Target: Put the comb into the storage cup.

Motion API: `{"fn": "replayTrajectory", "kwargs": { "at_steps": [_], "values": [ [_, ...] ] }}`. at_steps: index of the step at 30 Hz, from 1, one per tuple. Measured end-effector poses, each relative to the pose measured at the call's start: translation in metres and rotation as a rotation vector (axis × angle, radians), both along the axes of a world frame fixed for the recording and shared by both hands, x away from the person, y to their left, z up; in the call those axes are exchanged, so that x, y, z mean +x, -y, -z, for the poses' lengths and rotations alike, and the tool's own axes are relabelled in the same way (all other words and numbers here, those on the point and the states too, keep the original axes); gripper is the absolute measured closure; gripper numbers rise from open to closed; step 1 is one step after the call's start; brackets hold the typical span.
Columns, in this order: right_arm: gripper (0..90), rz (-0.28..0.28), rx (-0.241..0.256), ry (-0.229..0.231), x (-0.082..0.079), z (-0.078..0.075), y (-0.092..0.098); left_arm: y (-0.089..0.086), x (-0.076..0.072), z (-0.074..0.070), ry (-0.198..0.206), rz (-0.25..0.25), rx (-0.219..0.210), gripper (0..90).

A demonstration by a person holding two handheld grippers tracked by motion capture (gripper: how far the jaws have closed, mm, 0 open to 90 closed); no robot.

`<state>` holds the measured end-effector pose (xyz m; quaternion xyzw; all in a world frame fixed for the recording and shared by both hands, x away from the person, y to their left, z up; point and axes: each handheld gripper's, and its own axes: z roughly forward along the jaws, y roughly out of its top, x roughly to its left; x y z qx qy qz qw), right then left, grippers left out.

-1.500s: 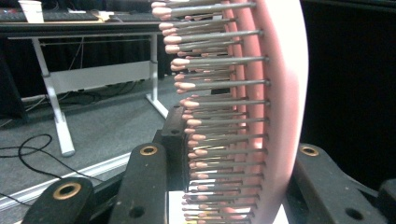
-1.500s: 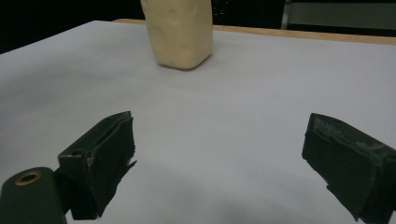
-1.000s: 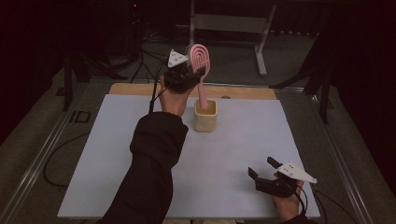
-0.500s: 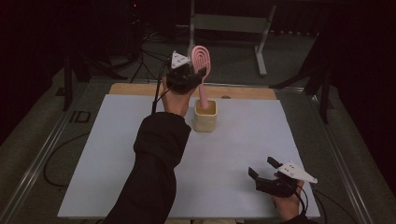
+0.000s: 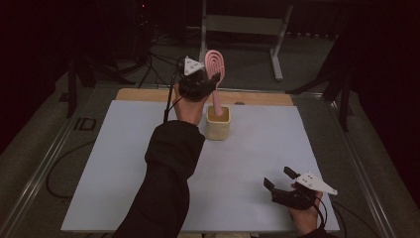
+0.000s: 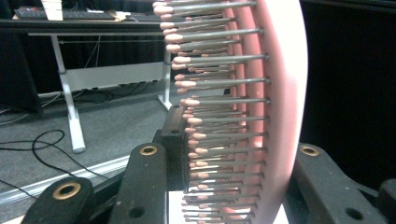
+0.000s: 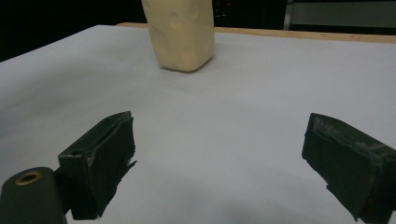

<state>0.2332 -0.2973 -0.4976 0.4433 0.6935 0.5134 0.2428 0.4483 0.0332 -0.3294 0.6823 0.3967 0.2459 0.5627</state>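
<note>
My left gripper is up over the far part of the desk, its jaws clamped across the head of the pink hairbrush. In the left gripper view the brush's bristles run sideways between my two jaws, one jaw against the bristle tips, the other against the pink back. The brush stands nearly upright, its handle reaching down into the cream cup. The cup sits on the white sheet just short of the bare wooden strip along the desk's far edge, roughly midway between left and right edges.

My right gripper rests low at the near right corner of the desk, close to the near edge, its jaws spread wide with nothing between them. Through its own view the white surface lies bare all the way to the cup, well apart from me. Wide open room lies on both sides of the cup; my left sleeve crosses the middle of the sheet.
</note>
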Motion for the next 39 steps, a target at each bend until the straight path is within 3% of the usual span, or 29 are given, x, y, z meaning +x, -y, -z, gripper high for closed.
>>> {"fn": "replayTrajectory", "kwargs": {
  "at_steps": [39],
  "values": [
    [9.2, -0.005, 0.001, 0.000, 0.000, 0.000, -0.001, 0.015, 0.003, 0.018, -0.025, 0.004, -0.017, 64.0]
  ]
}}
